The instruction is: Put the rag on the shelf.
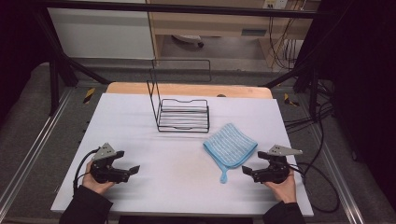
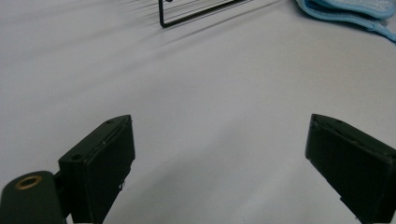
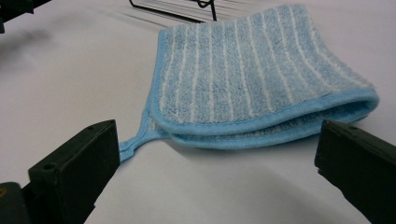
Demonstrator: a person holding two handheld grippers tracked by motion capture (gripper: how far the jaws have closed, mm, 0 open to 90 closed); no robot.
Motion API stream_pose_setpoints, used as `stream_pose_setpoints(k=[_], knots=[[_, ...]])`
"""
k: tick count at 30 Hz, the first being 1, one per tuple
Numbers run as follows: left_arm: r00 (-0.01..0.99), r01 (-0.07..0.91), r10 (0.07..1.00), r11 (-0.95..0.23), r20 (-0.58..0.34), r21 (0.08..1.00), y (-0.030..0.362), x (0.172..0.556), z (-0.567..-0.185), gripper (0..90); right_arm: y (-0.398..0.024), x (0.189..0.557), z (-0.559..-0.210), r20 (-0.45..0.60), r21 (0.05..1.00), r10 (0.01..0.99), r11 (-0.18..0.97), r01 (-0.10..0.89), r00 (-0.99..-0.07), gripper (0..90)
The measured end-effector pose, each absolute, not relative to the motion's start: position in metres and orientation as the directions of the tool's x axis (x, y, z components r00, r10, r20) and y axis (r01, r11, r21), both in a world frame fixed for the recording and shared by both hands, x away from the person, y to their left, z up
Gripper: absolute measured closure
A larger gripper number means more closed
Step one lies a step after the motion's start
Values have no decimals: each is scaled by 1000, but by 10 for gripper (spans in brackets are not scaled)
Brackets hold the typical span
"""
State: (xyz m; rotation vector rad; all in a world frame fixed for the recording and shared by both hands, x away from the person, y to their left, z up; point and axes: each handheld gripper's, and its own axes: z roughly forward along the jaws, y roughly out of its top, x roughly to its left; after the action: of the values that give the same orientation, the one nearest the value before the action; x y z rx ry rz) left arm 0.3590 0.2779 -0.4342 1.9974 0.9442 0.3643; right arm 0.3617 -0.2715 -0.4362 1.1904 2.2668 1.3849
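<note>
— Lying folded on the white surface [image 1: 154, 186]: blue striped cloth [image 1: 230, 150], right of centre, hanging loop [image 1: 224, 178] trailing toward the near edge.

— And in the right gripper view?

— Sitting just ahead of the right hand-held gripper [image 3: 215, 172], jaws spread wide to either side, nothing between the pads, not touching the cloth [image 3: 247, 84]. Folded edge facing the camera, loop [image 3: 133, 142] reaching toward the left jaw.

— Seen from above?

— Resting low at the near right, right hand-held gripper [image 1: 248, 171] pointing left, tip near the loop. Gripped by a hand [image 1: 282, 189] in a dark sleeve.

— Left side?

— Resting at the near left, left hand-held gripper [image 1: 134, 169] pointing right, well apart from the cloth. Jaws standing wide in the left gripper view, left hand-held gripper [image 2: 219, 154] holding nothing, bare surface between.

— Anything else?

— Standing behind the cloth near the middle: black wire rack [image 1: 182, 114], tall frame rising at its left end. Peeking in at the top of the left gripper view: rack corner [image 2: 187, 16] and cloth edge [image 2: 345, 11].
</note>
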Motion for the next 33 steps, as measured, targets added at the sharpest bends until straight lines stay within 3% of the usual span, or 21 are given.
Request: stream_pose_setpoints(k=[15, 33], knots=[[668, 482, 738, -336, -91, 809, 278, 359, -435, 91, -259, 361, -435, 186, 821, 749, 238, 520, -636, 47], [662, 483, 745, -342, -80, 806, 278, 360, -435, 102, -211, 370, -436, 91, 794, 716, 368, 485, -692, 306]])
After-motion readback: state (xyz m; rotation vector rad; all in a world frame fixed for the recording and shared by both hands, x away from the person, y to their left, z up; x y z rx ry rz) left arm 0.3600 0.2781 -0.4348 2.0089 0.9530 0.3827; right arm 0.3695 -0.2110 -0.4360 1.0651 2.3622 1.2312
